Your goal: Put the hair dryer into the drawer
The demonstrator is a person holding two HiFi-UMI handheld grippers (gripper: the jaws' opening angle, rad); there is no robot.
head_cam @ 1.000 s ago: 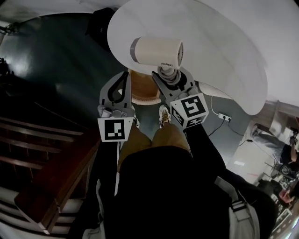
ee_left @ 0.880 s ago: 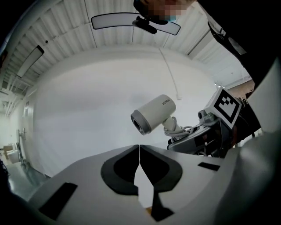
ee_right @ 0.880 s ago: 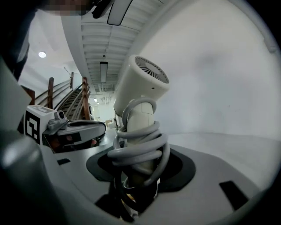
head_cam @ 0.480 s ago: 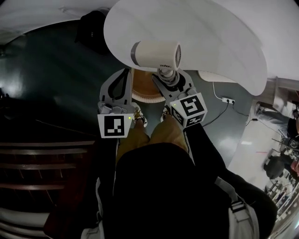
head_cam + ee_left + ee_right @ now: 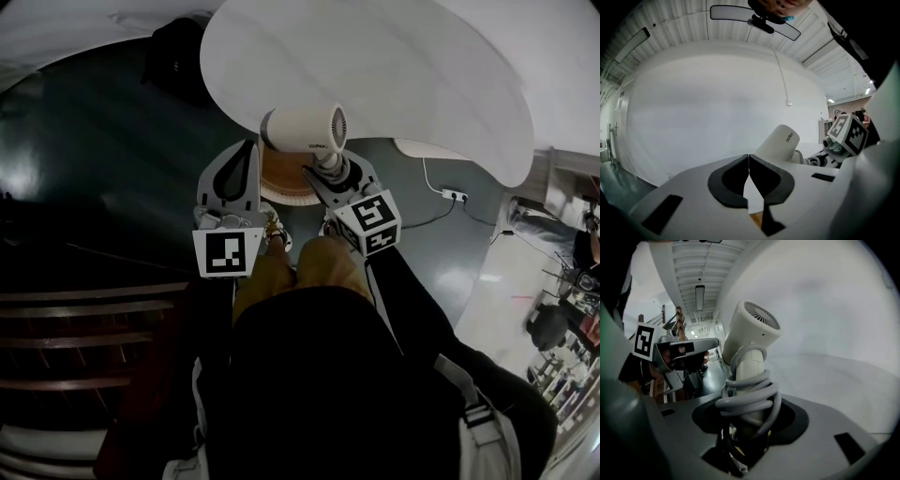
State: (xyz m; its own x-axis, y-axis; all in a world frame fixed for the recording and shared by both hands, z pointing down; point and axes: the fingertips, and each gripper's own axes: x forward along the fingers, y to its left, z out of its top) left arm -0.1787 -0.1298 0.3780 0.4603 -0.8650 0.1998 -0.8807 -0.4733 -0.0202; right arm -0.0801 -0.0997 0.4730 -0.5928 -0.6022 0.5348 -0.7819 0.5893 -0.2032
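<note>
white round table (image 5: pixel 422 75) lies ahead of both grippers in my head view. hair dryer (image 5: pixel 305 129) stands up out of my right gripper (image 5: pixel 330 173), whose jaws are spread wide and clamped on the dryer's handle. left gripper (image 5: pixel 249 150) sits just beside the right one, jaws pressed together with nothing in them. only the right gripper view shows the grey cord (image 5: pixel 750 397) coiled round the handle. the left gripper view catches just the dryer's barrel off to its right.
</note>
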